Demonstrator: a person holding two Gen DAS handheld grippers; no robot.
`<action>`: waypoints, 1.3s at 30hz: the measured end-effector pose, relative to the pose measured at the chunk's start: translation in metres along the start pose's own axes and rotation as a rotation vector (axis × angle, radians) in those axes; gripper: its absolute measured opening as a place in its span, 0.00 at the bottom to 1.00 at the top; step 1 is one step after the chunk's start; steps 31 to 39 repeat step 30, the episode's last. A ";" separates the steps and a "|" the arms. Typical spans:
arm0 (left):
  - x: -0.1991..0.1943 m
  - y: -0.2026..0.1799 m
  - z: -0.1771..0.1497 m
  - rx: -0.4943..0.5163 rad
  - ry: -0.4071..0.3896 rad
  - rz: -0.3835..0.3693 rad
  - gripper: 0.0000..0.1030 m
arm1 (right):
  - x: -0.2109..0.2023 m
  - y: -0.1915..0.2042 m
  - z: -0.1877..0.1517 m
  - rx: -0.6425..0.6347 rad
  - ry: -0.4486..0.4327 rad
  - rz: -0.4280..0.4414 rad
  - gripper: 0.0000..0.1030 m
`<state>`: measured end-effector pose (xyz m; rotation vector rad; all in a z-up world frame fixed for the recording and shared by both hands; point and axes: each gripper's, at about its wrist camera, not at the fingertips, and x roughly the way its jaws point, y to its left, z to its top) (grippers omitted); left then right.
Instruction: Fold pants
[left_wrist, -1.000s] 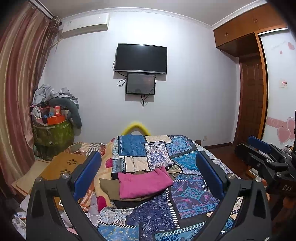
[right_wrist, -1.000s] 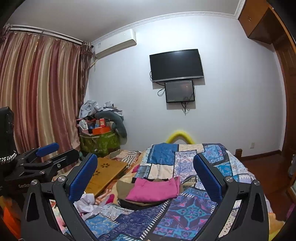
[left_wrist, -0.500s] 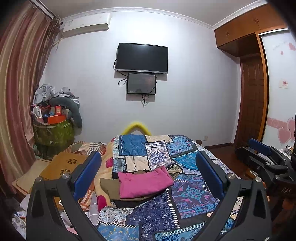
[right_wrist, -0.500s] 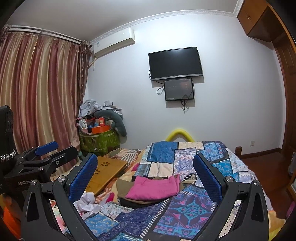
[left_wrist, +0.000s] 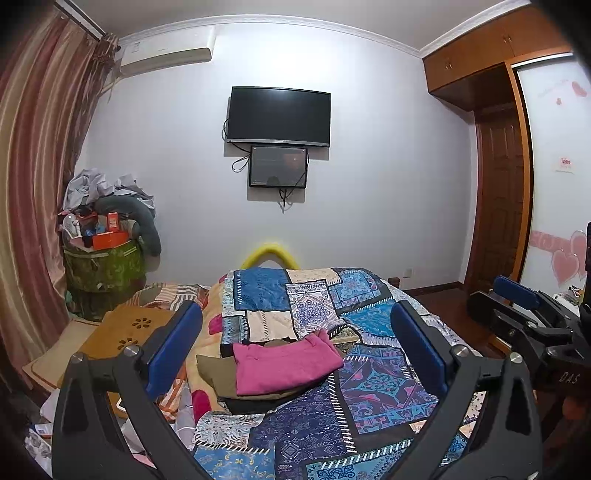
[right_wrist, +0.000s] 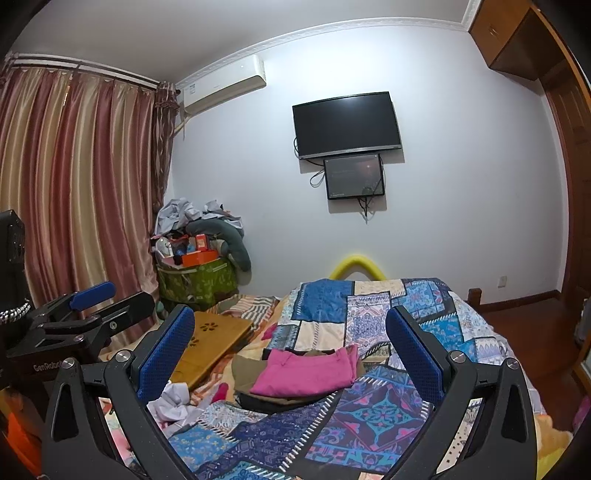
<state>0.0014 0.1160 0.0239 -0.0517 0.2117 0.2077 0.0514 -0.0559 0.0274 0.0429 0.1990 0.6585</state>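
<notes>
Lettering is sparse: "DAS" is printed in pale letters on the black body of the right claw (left_wrist: 517, 310) where it shows at the edge of the left wrist view, and "GenRobot", its last letters partly cut off, on the left claw (right_wrist: 99, 302) in the right wrist view. A small red-and-white label on the pale wardrobe door (left_wrist: 565, 164) is too small to read.

Both claws are spread wide, blue pads far apart, gripping nothing and touching nothing; each hangs in the air above the near end of the bed (left_wrist: 388, 387).

Folded pink pants (left_wrist: 284, 362) lie on top of a small stack of folded clothes (left_wrist: 218, 376), olive and dark pieces beneath, in the middle of the bed's patchwork quilt (right_wrist: 369, 406). The stack sits well apart from both claws, framed between the fingers (left_wrist: 173, 343) in each view.
</notes>
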 end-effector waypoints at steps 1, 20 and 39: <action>0.000 0.000 0.000 0.001 0.001 -0.002 1.00 | 0.000 0.000 0.000 0.001 0.000 0.000 1.00; -0.001 -0.006 0.000 0.031 0.018 -0.039 1.00 | -0.002 0.001 0.000 0.010 -0.005 -0.010 1.00; 0.003 -0.007 0.000 0.028 0.036 -0.054 1.00 | -0.002 0.001 -0.001 0.017 -0.001 -0.014 1.00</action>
